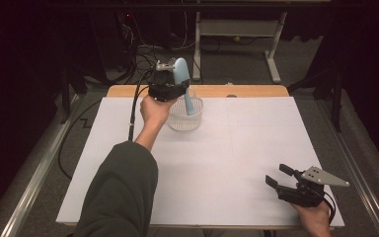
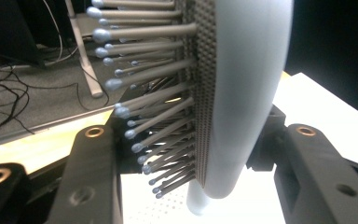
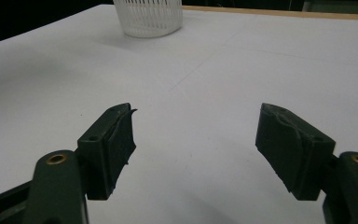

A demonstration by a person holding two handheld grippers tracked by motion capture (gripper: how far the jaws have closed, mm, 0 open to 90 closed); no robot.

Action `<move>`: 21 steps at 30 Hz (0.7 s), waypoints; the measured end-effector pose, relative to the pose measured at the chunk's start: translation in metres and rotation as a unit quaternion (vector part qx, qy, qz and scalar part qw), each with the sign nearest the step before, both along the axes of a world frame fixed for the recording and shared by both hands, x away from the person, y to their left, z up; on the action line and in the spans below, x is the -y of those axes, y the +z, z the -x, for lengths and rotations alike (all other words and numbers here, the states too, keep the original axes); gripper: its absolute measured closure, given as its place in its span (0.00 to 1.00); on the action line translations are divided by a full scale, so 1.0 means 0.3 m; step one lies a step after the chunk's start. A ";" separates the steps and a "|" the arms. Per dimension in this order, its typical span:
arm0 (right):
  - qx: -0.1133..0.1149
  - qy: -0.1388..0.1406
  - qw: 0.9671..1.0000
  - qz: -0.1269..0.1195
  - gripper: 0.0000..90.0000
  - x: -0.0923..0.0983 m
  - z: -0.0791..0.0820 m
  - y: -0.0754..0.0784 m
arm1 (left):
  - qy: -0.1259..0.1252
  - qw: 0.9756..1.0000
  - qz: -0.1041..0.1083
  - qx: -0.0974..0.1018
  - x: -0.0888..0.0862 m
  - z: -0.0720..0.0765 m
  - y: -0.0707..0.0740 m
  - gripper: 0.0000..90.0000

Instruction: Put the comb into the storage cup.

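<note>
Left gripper view, hairbrush [image 2: 247, 93] head clamped between fingers [image 2: 91, 163], bristles leftward

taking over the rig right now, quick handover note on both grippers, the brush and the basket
Left gripper: shut on the light blue hairbrush at its head, handle pointing down into the white mesh basket at the far left of the table.
Right gripper: open, holding nothing, at the near right on the white table cover.
Done: brush picked up, handle inside the rim.
Left: lower it and let go.
</note>
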State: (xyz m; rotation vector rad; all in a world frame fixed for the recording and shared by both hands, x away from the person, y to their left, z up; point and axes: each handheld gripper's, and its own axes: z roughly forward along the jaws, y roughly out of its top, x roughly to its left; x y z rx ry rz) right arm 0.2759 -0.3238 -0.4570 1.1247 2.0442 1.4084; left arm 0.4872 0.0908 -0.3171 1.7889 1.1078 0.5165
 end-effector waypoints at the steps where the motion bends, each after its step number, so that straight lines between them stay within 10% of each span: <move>1: 0.000 0.000 1.000 0.000 0.32 0.000 0.000 0.000 | 0.001 1.000 0.001 -0.003 -0.001 -0.002 -0.007 0.54; 21: 0.000 0.001 1.000 -0.003 0.31 -0.003 0.001 0.000 | 0.002 1.000 -0.008 -0.027 0.026 -0.030 -0.073 0.54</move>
